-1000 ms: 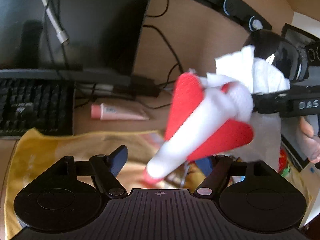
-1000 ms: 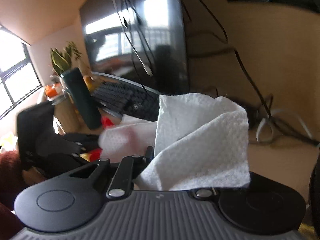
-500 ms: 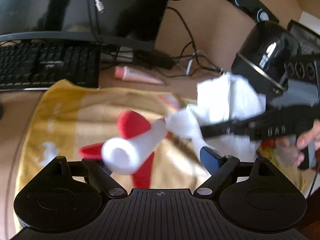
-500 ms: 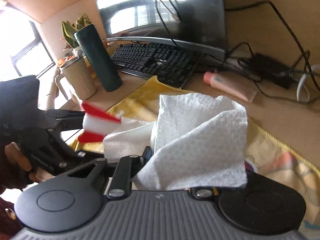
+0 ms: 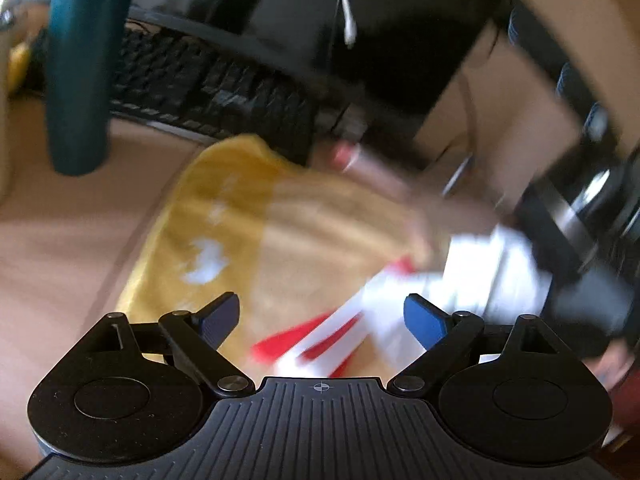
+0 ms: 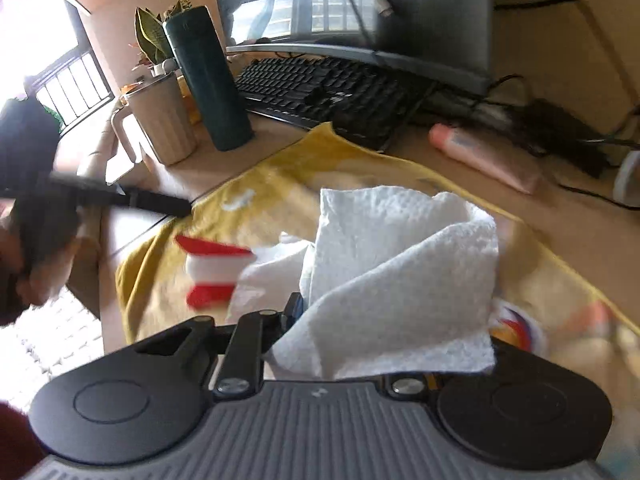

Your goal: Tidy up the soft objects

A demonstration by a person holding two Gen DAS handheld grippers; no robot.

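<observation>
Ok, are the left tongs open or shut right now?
Open. In the left wrist view the left tongs have their blue pads wide apart, and the red and white sock lies on the yellow towel between them, ungripped.

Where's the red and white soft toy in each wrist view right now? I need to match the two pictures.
Left wrist: red and white soft toy, blurred, low centre, between the open left tool's fingers.
Right wrist: the toy left of centre, beside the white paper towel.
Shared landmark: yellow cloth beneath it.
</observation>
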